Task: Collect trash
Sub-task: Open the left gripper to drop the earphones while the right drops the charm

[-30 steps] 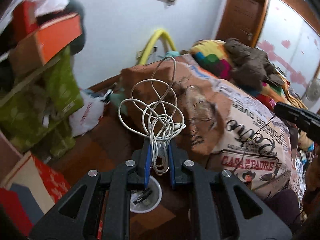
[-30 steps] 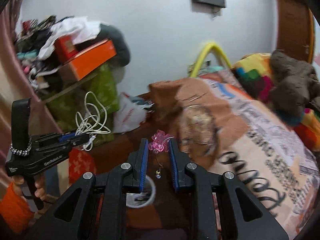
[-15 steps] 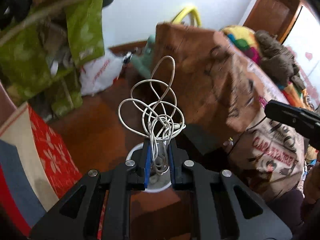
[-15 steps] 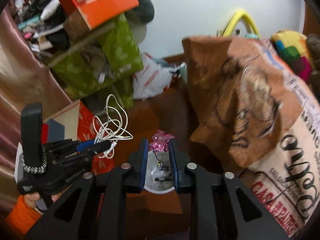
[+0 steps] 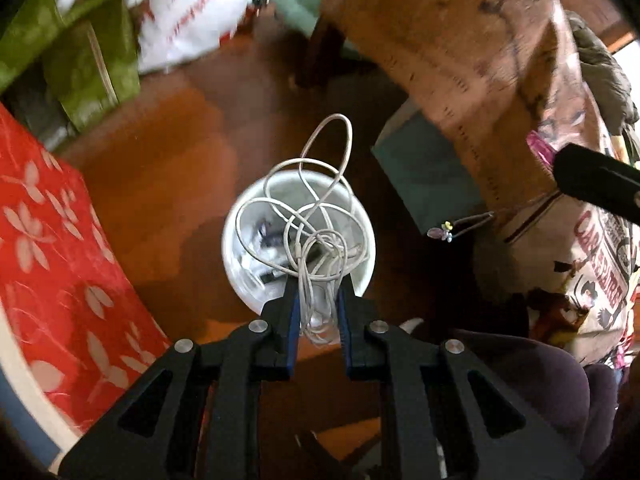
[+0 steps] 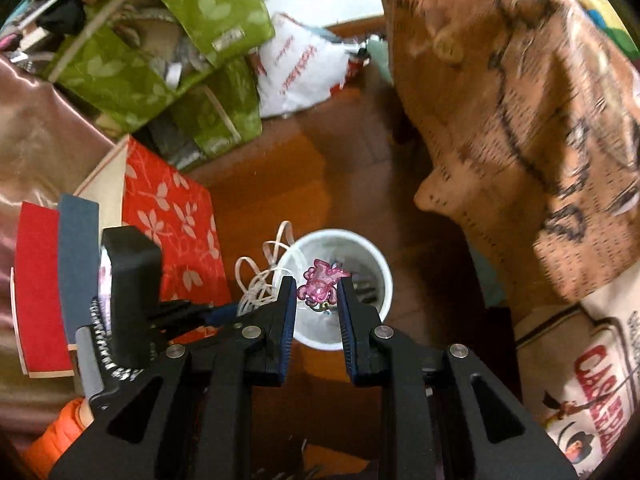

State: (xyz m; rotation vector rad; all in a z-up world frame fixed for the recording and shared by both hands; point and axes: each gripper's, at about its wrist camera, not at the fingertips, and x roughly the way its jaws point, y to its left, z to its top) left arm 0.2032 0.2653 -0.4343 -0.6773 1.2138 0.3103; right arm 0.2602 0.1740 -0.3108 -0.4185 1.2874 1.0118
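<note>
A glossy reddish-brown wooden floor (image 6: pixel 280 168) lies between green leaf-print fabric bags (image 6: pixel 160 60) stacked at left and a brown printed blanket (image 6: pixel 520 120) draped over furniture at right; a red floral-patterned box (image 5: pixel 52 248) sits nearby.

White cable (image 5: pixel 316 236) — thin, tangled in loose loops, one long loop sticking out past bundle; pinched low in tangle between blue-padded fingers (image 5: pixel 294 312), hanging over mouth of bin. Pink charm (image 6: pixel 320 282) — small, glossy, translucent, thin dark cord with tiny bead trailing from it; clamped between other pair of fingers (image 6: pixel 286 316), also above bin. White round bin (image 5: pixel 240 280) — upright on brown wood floor, open top, dark small scraps already inside, contents blurred.
</note>
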